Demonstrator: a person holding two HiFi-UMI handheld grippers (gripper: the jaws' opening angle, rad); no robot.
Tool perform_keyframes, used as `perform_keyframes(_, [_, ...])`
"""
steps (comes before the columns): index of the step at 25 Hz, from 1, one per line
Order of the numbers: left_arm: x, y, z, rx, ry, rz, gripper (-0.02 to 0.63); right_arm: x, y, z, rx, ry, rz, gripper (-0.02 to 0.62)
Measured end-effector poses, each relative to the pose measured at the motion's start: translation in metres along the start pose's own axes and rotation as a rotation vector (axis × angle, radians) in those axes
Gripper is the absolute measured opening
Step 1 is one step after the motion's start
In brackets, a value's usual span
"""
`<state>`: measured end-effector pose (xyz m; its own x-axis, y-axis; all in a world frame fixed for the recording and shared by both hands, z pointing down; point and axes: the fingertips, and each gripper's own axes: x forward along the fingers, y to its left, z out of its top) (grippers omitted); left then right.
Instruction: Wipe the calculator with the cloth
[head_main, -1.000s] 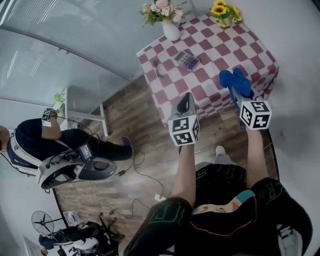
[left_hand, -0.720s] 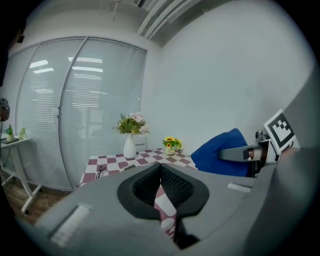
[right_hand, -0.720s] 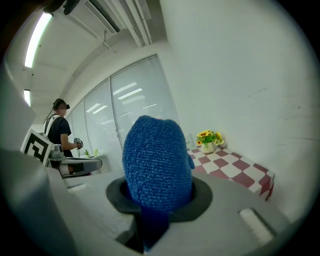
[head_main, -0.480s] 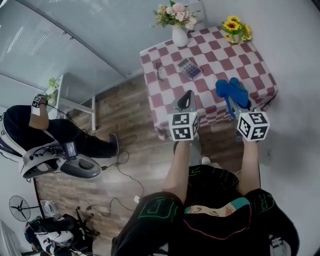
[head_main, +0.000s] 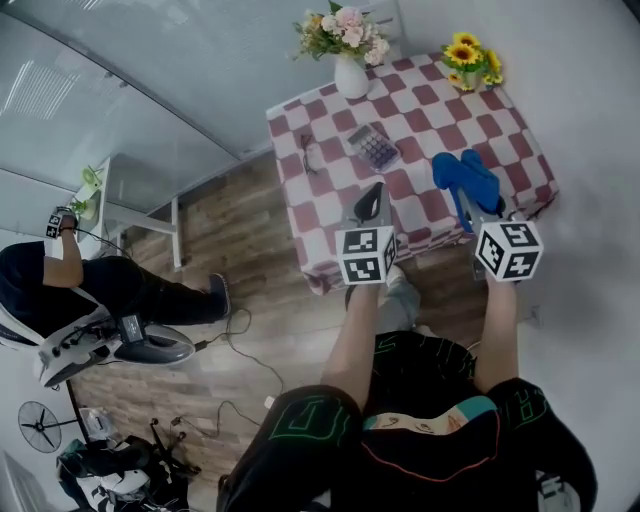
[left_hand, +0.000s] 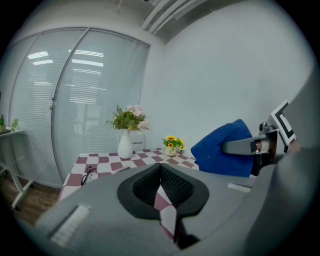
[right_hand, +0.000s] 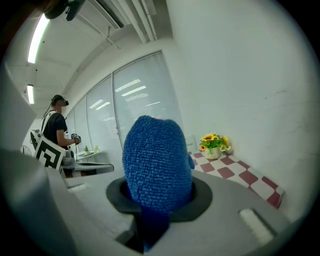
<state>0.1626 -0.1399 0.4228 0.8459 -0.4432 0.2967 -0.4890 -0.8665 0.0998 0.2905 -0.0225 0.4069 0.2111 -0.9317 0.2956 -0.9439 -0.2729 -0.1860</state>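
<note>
The grey calculator (head_main: 374, 146) lies flat on the red-and-white checked table (head_main: 470, 118), left of its middle. My left gripper (head_main: 372, 192) hovers over the table's near part, just short of the calculator, shut and with nothing in it; in the left gripper view its jaws (left_hand: 160, 167) meet at the tip. My right gripper (head_main: 463, 190) is shut on a blue nubby cloth (head_main: 462, 168), held above the table's near right part. That cloth (right_hand: 157, 165) fills the middle of the right gripper view and shows at the right of the left gripper view (left_hand: 220, 150).
A white vase of flowers (head_main: 349, 72) stands at the table's far edge, a small pot of sunflowers (head_main: 465, 58) at the far right corner. Glasses (head_main: 306, 152) lie near the left edge. A person (head_main: 60, 290) with equipment is on the wooden floor at left.
Both grippers have come a little farther over the table's near edge. The cloth stays held in the right gripper. The person at left has slid toward the view's left edge.
</note>
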Motion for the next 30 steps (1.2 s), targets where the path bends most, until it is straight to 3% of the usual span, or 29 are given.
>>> perform_keyframes(7, [0.023,0.040,-0.037,-0.092,0.071,0.059,0.011,0.060,0.013,-0.027,-0.028,0.110,0.074,0.104])
perform_keyframes(17, [0.077,0.099,-0.047,-0.187,0.085,0.142,0.011,0.168,0.030,-0.013,-0.124,0.175,0.202,0.104])
perform_keyframes(25, [0.100,0.140,-0.057,-0.250,0.096,0.212,0.011,0.234,0.046,0.001,-0.239,0.202,0.284,0.104])
perform_keyframes(30, [0.102,0.152,-0.059,-0.277,0.107,0.255,0.011,0.263,0.060,0.011,-0.379,0.210,0.361,0.104])
